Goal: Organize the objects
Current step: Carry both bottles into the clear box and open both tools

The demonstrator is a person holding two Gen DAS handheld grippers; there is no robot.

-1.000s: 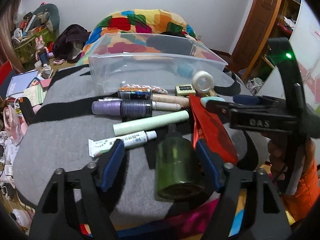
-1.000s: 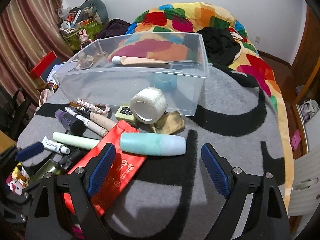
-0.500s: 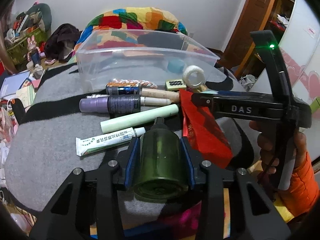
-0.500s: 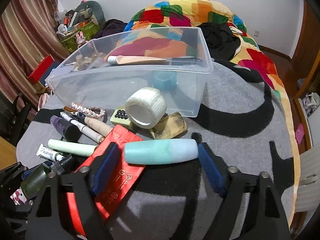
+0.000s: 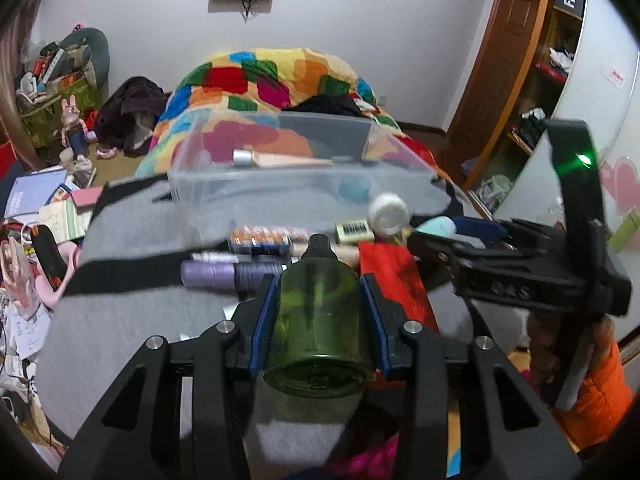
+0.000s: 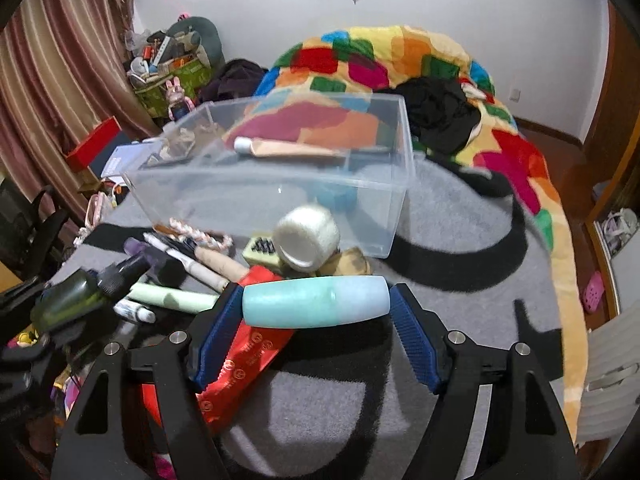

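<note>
Green bottle (image 5: 318,320) clamped lengthwise in left tool (image 5: 318,312); teal tube (image 6: 316,306) gripped crosswise by right tool (image 6: 316,320). Clear bin (image 6: 384,200) seen beyond, mid-bed.

A dark green bottle (image 5: 318,320) with a black cap points toward the clear plastic bin (image 6: 384,216). A pale mint tube (image 6: 316,307) lies crosswise above a red packet (image 6: 240,360), just before the bin.
</note>
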